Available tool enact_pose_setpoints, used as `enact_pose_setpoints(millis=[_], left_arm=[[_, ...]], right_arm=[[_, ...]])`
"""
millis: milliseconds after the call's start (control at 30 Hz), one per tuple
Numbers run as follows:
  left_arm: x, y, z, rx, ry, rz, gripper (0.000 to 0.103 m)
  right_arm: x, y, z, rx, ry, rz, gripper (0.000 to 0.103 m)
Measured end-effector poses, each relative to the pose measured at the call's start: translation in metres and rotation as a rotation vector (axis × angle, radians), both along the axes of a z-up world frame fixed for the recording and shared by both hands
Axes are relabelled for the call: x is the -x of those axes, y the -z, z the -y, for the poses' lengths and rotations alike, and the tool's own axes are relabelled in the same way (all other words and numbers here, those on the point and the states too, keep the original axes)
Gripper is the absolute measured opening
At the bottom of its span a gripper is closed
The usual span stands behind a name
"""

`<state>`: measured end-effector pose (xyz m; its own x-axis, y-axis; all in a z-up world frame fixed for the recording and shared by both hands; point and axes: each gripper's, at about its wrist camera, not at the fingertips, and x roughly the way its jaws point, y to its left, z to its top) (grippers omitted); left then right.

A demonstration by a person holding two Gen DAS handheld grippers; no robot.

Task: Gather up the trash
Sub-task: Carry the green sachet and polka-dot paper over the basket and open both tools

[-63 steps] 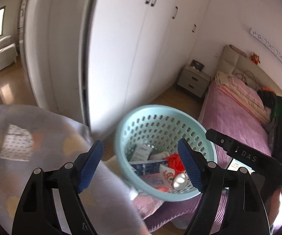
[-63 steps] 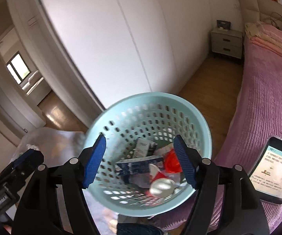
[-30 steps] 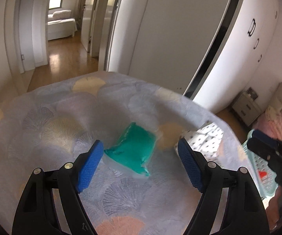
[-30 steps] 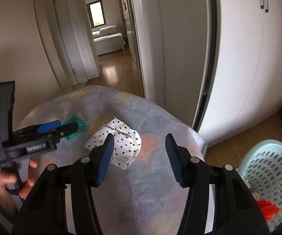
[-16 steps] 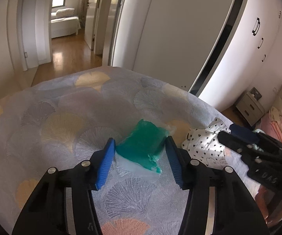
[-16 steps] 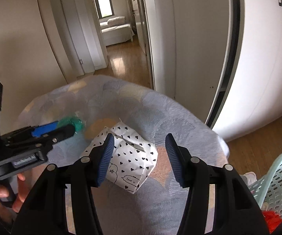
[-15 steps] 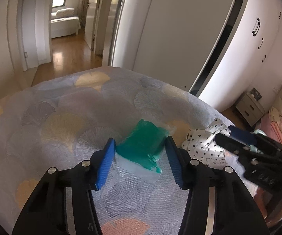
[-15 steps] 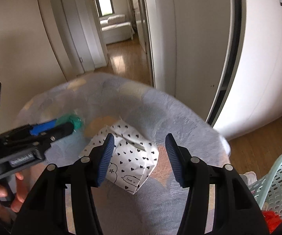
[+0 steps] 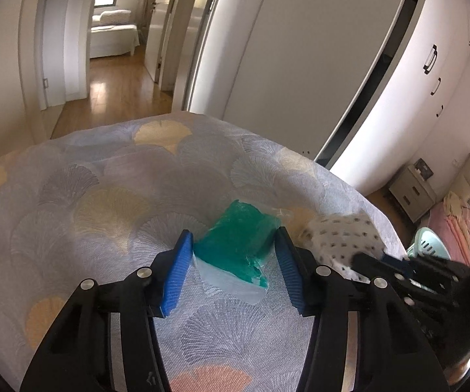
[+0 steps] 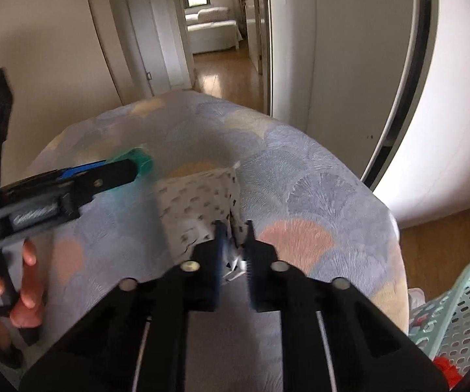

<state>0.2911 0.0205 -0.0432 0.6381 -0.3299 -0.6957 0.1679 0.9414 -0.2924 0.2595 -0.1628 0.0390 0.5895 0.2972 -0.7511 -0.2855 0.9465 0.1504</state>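
A green plastic packet (image 9: 238,238) lies on the table with the patterned cloth (image 9: 104,202). My left gripper (image 9: 231,271) is partly closed around it, blue pads on both sides of the packet, which rests on the cloth. A white wrapper with black hearts (image 10: 199,209) lies to its right. My right gripper (image 10: 235,238) is shut on the wrapper's near edge. The wrapper also shows blurred in the left wrist view (image 9: 342,238). The green packet (image 10: 142,160) shows in the right wrist view behind the left gripper (image 10: 71,186).
A light blue perforated basket (image 10: 457,320) holding trash stands low at the right past the table edge, also seen in the left wrist view (image 9: 427,248). White wardrobe doors (image 9: 398,81) stand behind the table. A doorway opens to a hallway with wood floor (image 9: 114,91).
My left gripper has narrowed around the green packet. My right gripper has moved down onto the heart wrapper and closed on its edge.
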Motion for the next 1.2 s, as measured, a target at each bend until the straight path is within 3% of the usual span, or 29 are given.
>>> enact_pose_setpoints(millis=[167,333,500,667,833,933,1200], left_arm=[[0.003,-0.004,0.0,-0.001,-0.006,0.027,0.049],[0.017,-0.018,0.018,0.002,0.051,0.069,0.049],[0.049,-0.051,0.056,0.013,0.153,0.116,0.049],[0.082,-0.084,0.107,0.042,0.253,0.178,0.049],[0.117,-0.095,0.179,0.057,0.393,0.19,0.049],[0.133,-0.09,0.229,0.03,0.472,0.179,0.049],[0.132,-0.058,0.307,-0.033,0.535,0.094,0.049]], right_arm=[[0.031,-0.009,0.017,-0.066,0.086,0.04,0.004],[0.073,-0.022,0.05,-0.093,0.176,0.08,0.004],[0.122,-0.048,0.089,-0.011,0.28,0.15,0.004],[0.161,-0.068,0.145,-0.06,0.431,0.186,0.004],[0.188,-0.066,0.203,-0.104,0.598,0.152,0.004],[0.189,-0.044,0.249,-0.175,0.714,0.015,0.004],[0.195,-0.019,0.294,-0.176,0.787,-0.016,0.005]])
